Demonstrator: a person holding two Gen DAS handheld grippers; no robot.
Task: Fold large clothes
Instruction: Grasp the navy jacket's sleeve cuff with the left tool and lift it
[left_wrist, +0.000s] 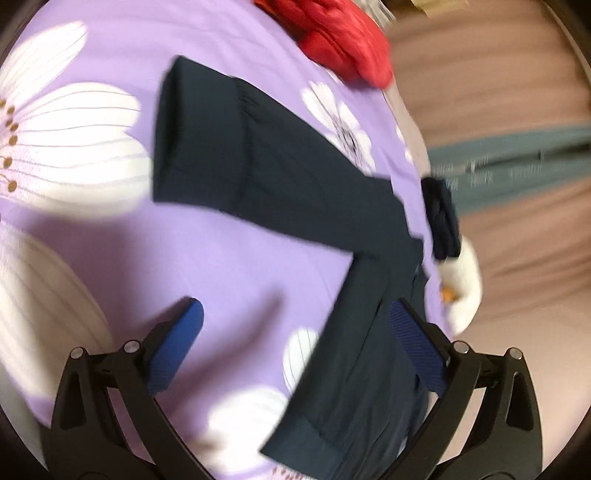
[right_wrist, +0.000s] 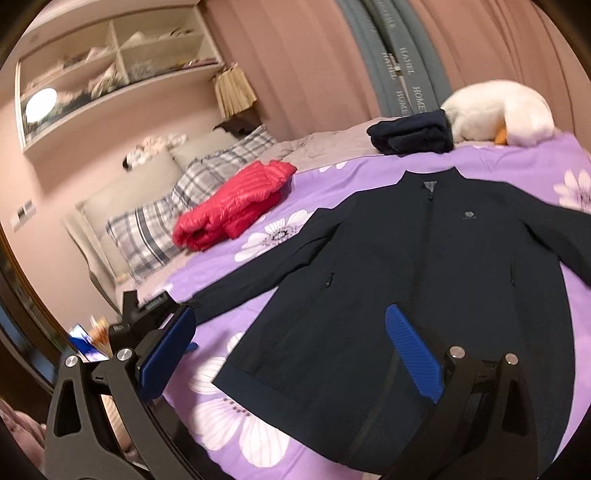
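Observation:
A dark navy jacket (right_wrist: 424, 280) lies flat, front up and zipped, on the purple flowered bedspread (right_wrist: 332, 177). Both sleeves are spread out to the sides. In the left wrist view its sleeve (left_wrist: 258, 166) runs from the cuff at upper left toward the body at lower right. My left gripper (left_wrist: 299, 328) is open and empty above the sleeve and hem area. My right gripper (right_wrist: 291, 339) is open and empty, hovering over the jacket's lower left hem. The left gripper's body also shows in the right wrist view (right_wrist: 147, 314) near the sleeve's cuff.
A folded red puffer jacket (right_wrist: 232, 218) lies near the plaid pillows (right_wrist: 173, 210). A folded dark garment (right_wrist: 413, 134) and a white plush duck (right_wrist: 498, 110) sit at the far bed edge. Pink curtains (right_wrist: 498, 44) and a wall shelf (right_wrist: 110, 55) stand behind.

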